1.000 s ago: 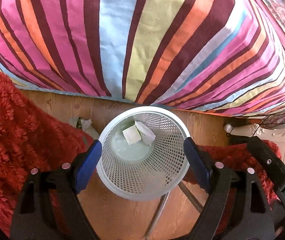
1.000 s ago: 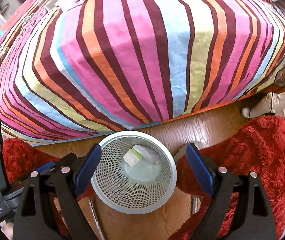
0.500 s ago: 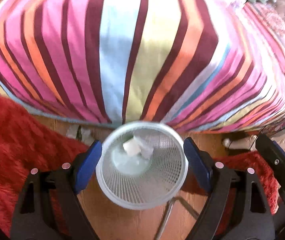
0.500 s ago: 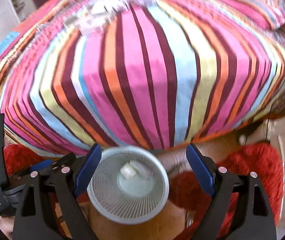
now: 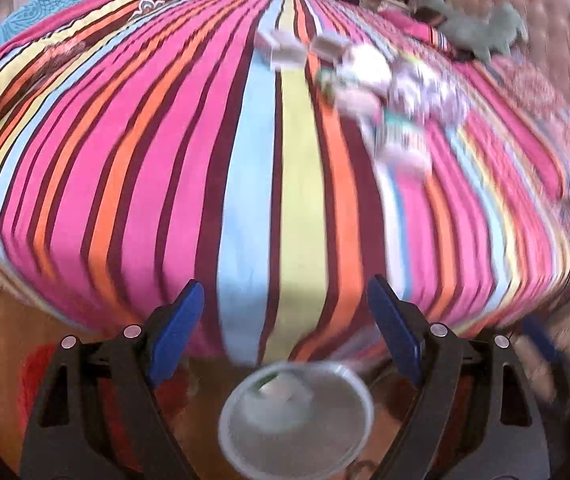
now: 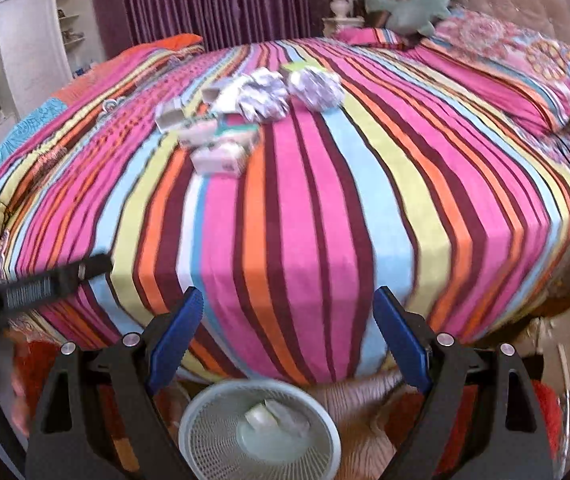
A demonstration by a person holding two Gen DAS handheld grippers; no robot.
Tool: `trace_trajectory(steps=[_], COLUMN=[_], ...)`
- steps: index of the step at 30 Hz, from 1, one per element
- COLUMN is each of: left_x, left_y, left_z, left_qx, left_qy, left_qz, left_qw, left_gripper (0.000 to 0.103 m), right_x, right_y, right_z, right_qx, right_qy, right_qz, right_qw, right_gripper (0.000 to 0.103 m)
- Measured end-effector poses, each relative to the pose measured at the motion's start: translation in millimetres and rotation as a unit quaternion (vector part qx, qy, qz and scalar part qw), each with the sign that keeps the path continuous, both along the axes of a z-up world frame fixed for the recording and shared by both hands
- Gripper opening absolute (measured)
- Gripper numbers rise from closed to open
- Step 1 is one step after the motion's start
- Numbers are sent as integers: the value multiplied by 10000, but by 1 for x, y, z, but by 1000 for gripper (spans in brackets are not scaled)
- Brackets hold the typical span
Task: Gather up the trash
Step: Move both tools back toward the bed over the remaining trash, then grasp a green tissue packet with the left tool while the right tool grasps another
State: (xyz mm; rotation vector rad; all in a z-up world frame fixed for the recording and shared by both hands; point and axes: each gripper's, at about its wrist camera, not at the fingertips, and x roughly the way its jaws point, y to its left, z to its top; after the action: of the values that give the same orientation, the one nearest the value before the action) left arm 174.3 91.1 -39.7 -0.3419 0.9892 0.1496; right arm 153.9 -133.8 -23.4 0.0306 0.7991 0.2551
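Observation:
A white mesh waste basket (image 6: 261,428) stands on the wood floor below the bed's edge, with two pale scraps (image 6: 275,418) in it; it also shows blurred in the left wrist view (image 5: 297,420). Small boxes (image 6: 217,148) and crumpled paper balls (image 6: 313,88) lie in a pile on the striped bed cover (image 6: 305,220); the pile appears blurred in the left wrist view (image 5: 365,80). My left gripper (image 5: 285,336) and right gripper (image 6: 287,336) are both open and empty, above the basket and facing the bed.
Red shaggy rug (image 6: 541,420) lies on the floor by the basket. A green plush toy (image 6: 413,0) and pillow (image 6: 525,76) sit at the bed's far right. A white cabinet (image 6: 29,60) stands far left. The left hand's gripper (image 6: 25,292) shows at the left.
Both grippers have lifted and tilted up from the basket toward the bed. The basket has slid to the bottom of both views and the trash pile has come into sight.

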Motion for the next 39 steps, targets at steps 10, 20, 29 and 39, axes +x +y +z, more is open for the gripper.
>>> trace_trajectory(steps=[10, 20, 29, 39], left_x=[129, 202, 240, 248], left_y=[1, -5, 10, 2], left_z=[32, 11, -11, -17], left_qx=[-201, -311, -275, 367], left_qy=[-39, 446, 1067, 1162], left_qz=[-41, -279, -388, -619], left_qw=[9998, 9981, 9932, 9906], left_gripper=[82, 82, 82, 53], right_x=[62, 94, 112, 137], right_y=[43, 61, 83, 103], right_z=[11, 4, -2, -10], right_qx=[-175, -150, -514, -1000], right_qy=[-175, -121, -118, 5], right_qz=[228, 334, 587, 540], right_qw=[9994, 9993, 9969, 9935], right_gripper=[82, 82, 82, 82])
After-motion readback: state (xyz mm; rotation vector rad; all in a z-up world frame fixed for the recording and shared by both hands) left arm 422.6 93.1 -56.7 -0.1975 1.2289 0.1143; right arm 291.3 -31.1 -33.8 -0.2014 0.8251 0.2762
